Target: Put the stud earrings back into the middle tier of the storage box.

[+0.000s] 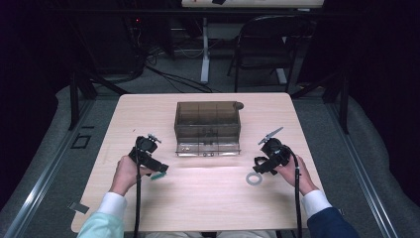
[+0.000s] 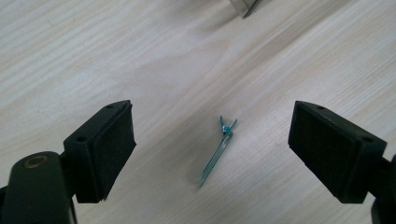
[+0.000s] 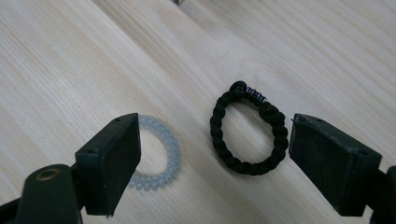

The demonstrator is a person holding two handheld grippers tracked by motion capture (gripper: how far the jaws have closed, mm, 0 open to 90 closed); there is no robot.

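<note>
On the pale wooden table (image 1: 208, 198), in front of a smoky clear drawer box (image 1: 207, 127), the person holds one set of tongs in each hand. The left tongs (image 2: 212, 140) stand wide open and grip nothing, hovering over a small teal hair clip (image 2: 217, 151) that lies flat on the wood between the two black pads. The right tongs (image 3: 215, 149) are equally wide open and empty above a black braided bracelet (image 3: 249, 129), while a clear coiled hair tie (image 3: 159, 154) lies just beside it, partly behind the left pad.
</note>
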